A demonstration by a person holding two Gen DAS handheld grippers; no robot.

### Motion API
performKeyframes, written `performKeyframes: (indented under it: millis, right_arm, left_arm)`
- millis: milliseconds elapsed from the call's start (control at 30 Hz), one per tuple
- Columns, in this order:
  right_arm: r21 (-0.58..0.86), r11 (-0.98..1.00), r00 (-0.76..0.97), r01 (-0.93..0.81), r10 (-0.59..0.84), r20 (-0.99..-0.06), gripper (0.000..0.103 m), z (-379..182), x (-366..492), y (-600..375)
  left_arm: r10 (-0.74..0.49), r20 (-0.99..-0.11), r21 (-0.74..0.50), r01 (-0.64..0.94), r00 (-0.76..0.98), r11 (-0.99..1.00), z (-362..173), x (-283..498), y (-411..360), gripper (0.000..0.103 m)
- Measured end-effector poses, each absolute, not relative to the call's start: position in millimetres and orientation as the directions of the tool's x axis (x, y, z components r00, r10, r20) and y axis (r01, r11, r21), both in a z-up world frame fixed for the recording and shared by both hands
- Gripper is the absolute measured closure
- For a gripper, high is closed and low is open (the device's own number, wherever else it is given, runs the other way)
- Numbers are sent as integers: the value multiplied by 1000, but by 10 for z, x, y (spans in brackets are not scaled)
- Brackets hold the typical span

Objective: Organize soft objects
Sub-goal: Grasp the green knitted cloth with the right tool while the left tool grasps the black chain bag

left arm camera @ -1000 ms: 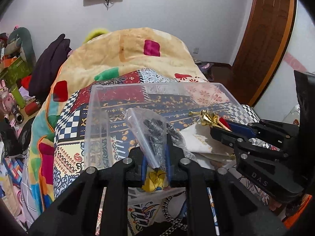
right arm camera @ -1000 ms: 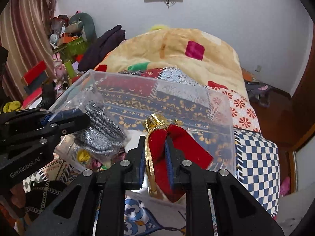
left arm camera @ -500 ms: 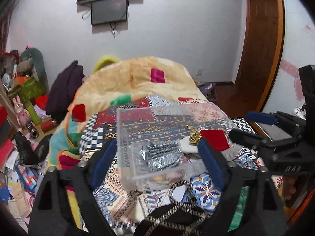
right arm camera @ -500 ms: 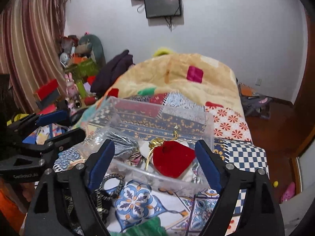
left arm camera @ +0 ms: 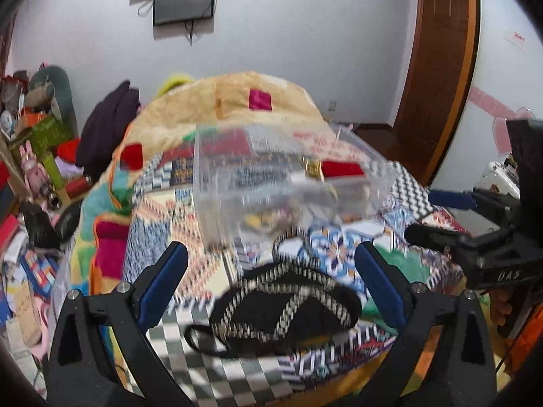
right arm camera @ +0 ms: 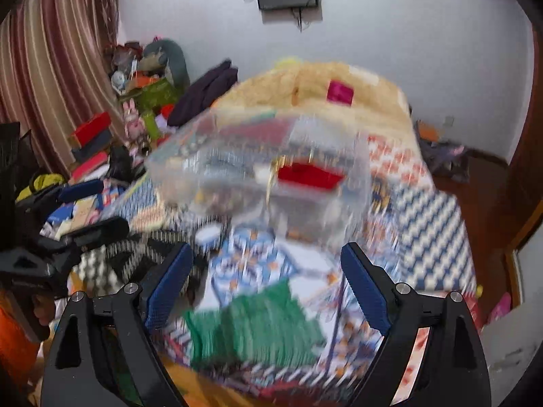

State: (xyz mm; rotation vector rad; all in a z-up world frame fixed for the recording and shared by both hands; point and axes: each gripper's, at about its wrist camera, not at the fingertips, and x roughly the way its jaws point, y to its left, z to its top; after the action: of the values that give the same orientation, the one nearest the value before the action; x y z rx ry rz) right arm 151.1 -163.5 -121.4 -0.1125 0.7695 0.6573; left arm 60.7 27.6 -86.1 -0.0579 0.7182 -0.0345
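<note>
A clear plastic box (left arm camera: pixel 217 183) sits on the patterned bedspread; it also shows in the right wrist view (right arm camera: pixel 190 166). Inside lie a red velvet pouch (left arm camera: pixel 341 169) (right arm camera: pixel 310 176) with a gold tie and other small items, blurred. My left gripper (left arm camera: pixel 271 281) is open and empty, just above a black fabric item with patterned trim (left arm camera: pixel 288 302). My right gripper (right arm camera: pixel 268 281) is open and empty, above a green fabric piece (right arm camera: pixel 258 322). The right gripper shows in the left wrist view (left arm camera: pixel 441 218), and the left gripper shows in the right wrist view (right arm camera: pixel 85 207).
A yellow patchwork blanket (left arm camera: pixel 237 101) is heaped behind the box. Clutter, toys and dark clothes (left arm camera: pixel 108 125) fill the left side by a striped curtain (right arm camera: pixel 51 68). A wooden door (left arm camera: pixel 437 68) stands at the right. A screen (left arm camera: pixel 185 0) hangs on the wall.
Both grippers let go of their items into the box: the left a bag of silver items, the right the red pouch. Both opened, then drew back toward the near fabrics.
</note>
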Motion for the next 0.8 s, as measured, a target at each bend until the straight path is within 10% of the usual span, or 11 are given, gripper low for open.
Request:
performKeyframes:
  millis: [167, 400, 800]
  right_arm:
    - [158, 784, 450, -600, 494, -744, 16, -1572, 1460, -1596]
    - [157, 778, 420, -609, 483, -768, 45, -1704, 1498, -1563]
    - [164, 770, 441, -616, 510, -738, 79, -1638, 1445, -1617]
  left_arm:
    - [-58, -696, -86, -2, 716, 996, -1066, 613, 308, 4]
    - [-144, -744, -162, 34, 653, 986, -1285, 707, 334, 48]
    - [-141, -722, -141, 56, 677, 988, -1192, 619, 314, 86]
